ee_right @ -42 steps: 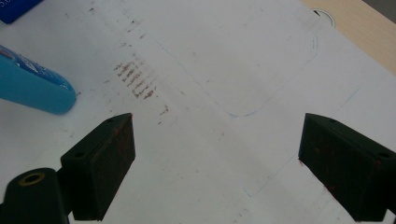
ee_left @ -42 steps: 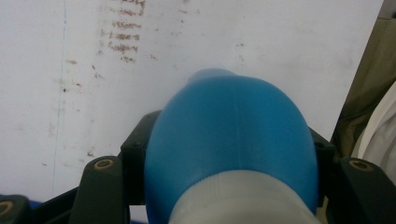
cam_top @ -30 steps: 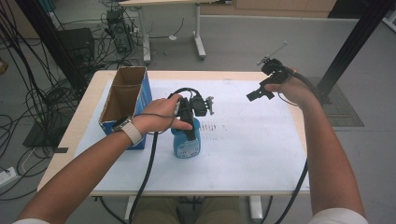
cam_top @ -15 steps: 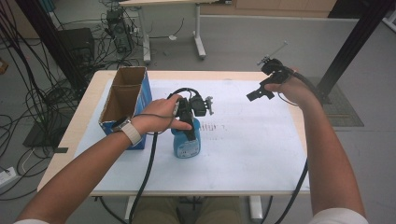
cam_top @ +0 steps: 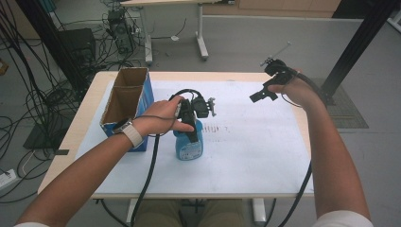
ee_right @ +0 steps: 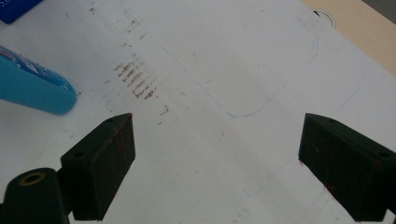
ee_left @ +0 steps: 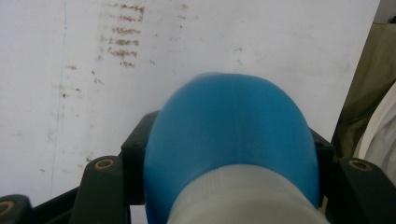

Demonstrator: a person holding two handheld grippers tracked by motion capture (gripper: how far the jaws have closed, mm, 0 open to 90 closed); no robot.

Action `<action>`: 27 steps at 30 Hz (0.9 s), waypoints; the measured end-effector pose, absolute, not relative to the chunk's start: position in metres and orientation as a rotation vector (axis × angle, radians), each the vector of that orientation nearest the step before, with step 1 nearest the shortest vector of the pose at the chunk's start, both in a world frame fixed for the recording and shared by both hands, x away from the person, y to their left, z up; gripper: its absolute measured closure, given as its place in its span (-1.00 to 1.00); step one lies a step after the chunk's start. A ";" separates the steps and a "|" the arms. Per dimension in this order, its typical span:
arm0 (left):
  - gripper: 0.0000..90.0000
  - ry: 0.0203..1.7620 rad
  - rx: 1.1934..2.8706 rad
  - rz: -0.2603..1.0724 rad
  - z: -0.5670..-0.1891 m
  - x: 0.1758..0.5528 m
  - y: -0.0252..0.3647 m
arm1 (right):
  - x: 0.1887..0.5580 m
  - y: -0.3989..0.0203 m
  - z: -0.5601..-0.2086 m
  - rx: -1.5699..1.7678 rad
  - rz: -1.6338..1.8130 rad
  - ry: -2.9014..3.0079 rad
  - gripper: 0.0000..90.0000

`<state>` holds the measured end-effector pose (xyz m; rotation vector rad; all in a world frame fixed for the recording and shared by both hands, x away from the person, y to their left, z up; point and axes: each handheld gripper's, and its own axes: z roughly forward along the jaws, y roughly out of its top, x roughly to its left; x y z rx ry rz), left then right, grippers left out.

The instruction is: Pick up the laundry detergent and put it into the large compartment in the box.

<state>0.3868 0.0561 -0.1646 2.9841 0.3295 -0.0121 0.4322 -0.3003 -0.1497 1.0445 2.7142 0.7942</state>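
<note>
Jaws of my left gripper [cam_top: 191, 120] clamp the blue plastic bottle [cam_top: 189, 145], which stands upright on the white sheet [cam_top: 246, 151] mid-desk, just beside the open blue cardboard box [cam_top: 124, 100]. My right gripper [cam_top: 265, 91] hangs wide open and empty above the sheet's far right corner, well apart.

The bottle [cam_top: 189, 144] is standing near the middle of the table [cam_top: 246, 182], with the box [cam_top: 126, 101] sitting just to its left. The left gripper [cam_top: 191, 124] is sitting on the bottle's top, while the right gripper [cam_top: 265, 92] is hanging over the far right.
</note>
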 end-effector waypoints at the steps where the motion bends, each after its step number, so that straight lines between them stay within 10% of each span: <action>1: -0.13 0.331 2.984 -0.012 -0.165 0.387 0.056 | 0.432 -0.300 -0.150 1.045 0.795 2.714 -0.76; 27: -0.13 0.331 2.974 -0.010 -0.165 0.386 0.059 | 0.432 -0.301 -0.149 1.049 0.794 2.711 -0.76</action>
